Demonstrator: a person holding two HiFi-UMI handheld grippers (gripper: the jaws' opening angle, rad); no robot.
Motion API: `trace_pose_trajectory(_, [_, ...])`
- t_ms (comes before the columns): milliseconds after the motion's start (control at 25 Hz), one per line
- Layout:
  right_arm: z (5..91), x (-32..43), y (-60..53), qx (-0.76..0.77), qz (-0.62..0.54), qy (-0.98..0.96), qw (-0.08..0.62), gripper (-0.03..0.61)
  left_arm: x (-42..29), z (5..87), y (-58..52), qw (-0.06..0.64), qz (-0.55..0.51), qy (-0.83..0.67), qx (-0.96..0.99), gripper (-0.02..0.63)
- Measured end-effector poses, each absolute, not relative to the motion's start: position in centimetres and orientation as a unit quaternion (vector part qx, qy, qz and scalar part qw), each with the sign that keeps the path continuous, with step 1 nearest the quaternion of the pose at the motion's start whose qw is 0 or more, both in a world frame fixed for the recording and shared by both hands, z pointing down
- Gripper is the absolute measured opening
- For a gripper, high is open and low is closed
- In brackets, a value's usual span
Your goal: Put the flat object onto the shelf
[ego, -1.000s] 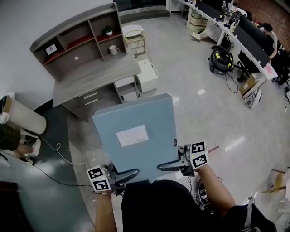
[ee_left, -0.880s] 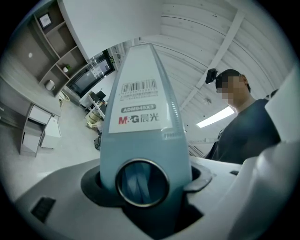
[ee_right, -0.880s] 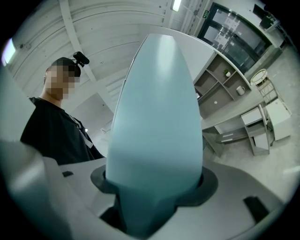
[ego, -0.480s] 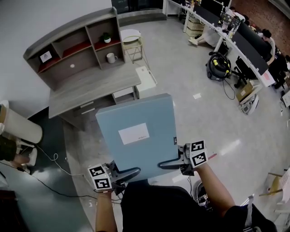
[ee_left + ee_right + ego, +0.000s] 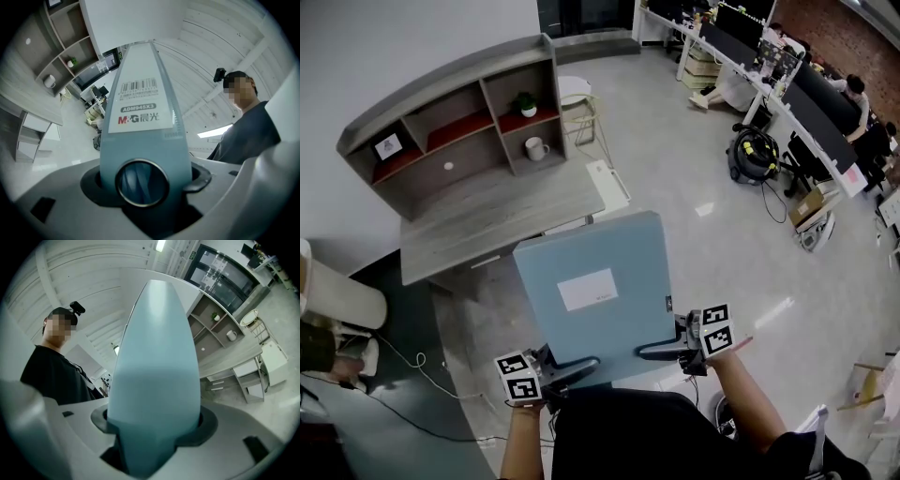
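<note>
Standing at eleven o'clock from both claws, well apart across the floor: one grey desk (image 5: 487,211) carrying one shelf unit (image 5: 450,103), open compartments turned toward the carrier. Held flat and level before the body: one light-blue box file (image 5: 595,281), long axis running six to twelve o'clock, far end aimed at the desk's right corner. Pinched at its near left corner by the left gripper (image 5: 567,368), jaws clamped across the spine's thickness. Pinched at its near right edge by the right gripper (image 5: 661,350), jaws likewise pressed on it. Judged the left side slightly nearer the shelf. Sat in the right-hand compartments: one white mug (image 5: 534,148), one potted plant (image 5: 525,101).
</note>
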State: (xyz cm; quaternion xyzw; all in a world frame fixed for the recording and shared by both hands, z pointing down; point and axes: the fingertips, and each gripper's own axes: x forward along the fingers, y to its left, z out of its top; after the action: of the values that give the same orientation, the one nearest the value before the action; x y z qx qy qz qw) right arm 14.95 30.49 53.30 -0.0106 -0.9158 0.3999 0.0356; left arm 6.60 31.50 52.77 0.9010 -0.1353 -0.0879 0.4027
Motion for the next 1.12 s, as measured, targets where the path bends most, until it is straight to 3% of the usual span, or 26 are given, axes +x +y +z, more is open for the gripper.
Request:
trace_pose_trajectory(560, [54.5, 4.8, 20.2, 0.02, 0.385, -0.921, 0.051, 0.284, -3.8, 53.8, 20.8, 0.384, -0.102, -0.122, 0.91, 0.307])
trace_pose_trajectory(1120, [56.3, 1.1, 18.2, 0.039, 0.396, -0.916, 0.051, 0.284, -7.4, 55.5, 18.5, 0.389, -0.09, -0.109, 0.91, 0.307])
